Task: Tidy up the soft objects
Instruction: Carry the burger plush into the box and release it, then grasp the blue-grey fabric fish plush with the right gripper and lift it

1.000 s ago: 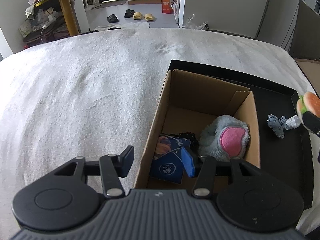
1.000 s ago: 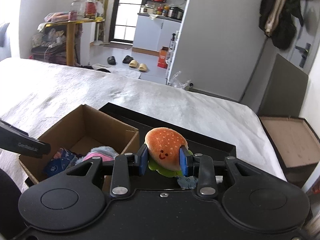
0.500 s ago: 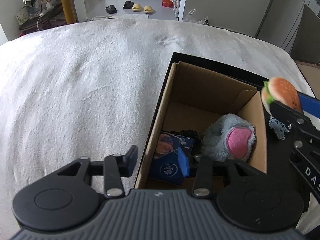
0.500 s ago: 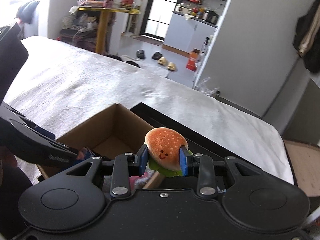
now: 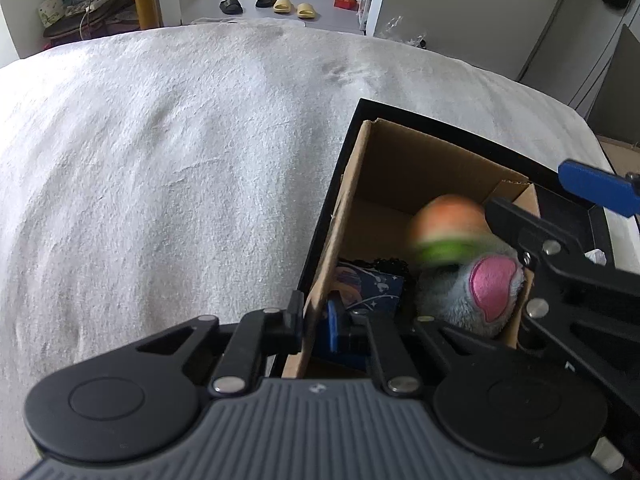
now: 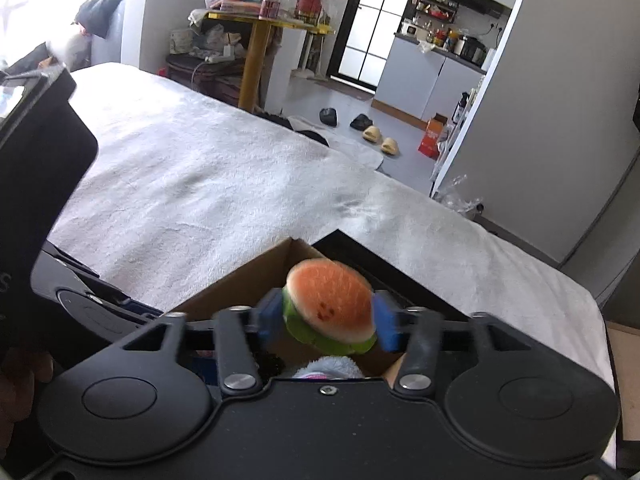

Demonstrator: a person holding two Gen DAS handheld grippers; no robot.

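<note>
Surface: white fleecy bed cover (image 5: 168, 168) under everything.
Tray: shallow black rectangular tray (image 5: 472, 130) lies on the bed cover, with the box standing inside it.
Box: open brown cardboard box (image 5: 420, 164), upright, its left wall next to the tray's left rim.
Box contents: grey plush toy with a pink patch (image 5: 472, 292) at the right; dark blue printed packet (image 5: 370, 286) at the left; a black lacy item behind the packet, too dark to identify.
Left gripper: left gripper (image 5: 314, 326) is clamped on the box's left wall at the near corner, black finger outside, blue pad inside; its jaws have just been closing onto that wall.
Right gripper: right gripper (image 6: 328, 320) is above the open box; its jaws have just been opening, and a gap shows between each blue pad and the toy.
Burger toy: small plush hamburger with an orange bun, a smiling face and green lettuce (image 6: 330, 308) sits between the parted pads, blurred, over the box interior and just above the grey plush toy.
Background: yellow-legged table (image 6: 256, 60), slippers (image 5: 294, 7) on the floor.
</note>
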